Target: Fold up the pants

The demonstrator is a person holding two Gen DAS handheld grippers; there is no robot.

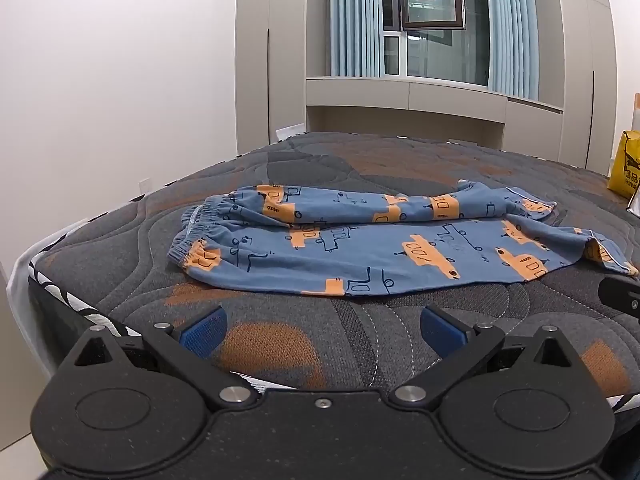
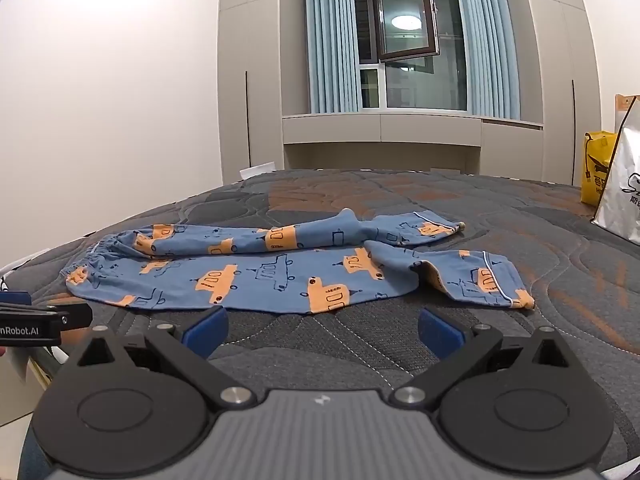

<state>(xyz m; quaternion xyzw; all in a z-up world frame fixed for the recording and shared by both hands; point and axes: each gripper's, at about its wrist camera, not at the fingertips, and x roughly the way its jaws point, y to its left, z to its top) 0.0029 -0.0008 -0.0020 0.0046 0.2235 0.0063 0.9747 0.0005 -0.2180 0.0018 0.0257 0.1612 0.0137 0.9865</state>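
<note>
The blue pants (image 1: 360, 248) with orange car prints lie spread sideways on the quilted grey-and-orange mattress (image 1: 280, 344), near its front edge; the elastic waistband sits at the left, the cuffs at the right; the far leg lies along the near one, twisted partway, and the near leg's cuff end is turned back on itself. The left gripper (image 1: 324, 330) hovers just in front of the pants, its blue pads spread wide with only mattress between them; the right gripper (image 2: 322, 328) hangs the same way beside it, jaws wide apart, nothing held, the pants (image 2: 280, 276) just beyond its fingertips. Neither gripper touches the fabric. At the mattress's right side stand a yellow bag (image 2: 598, 168) and a silver bag (image 2: 624, 184), well apart from the pants; behind, pale blue curtains (image 2: 328, 40) frame a window (image 2: 404, 20) with one pane swung open.
</note>
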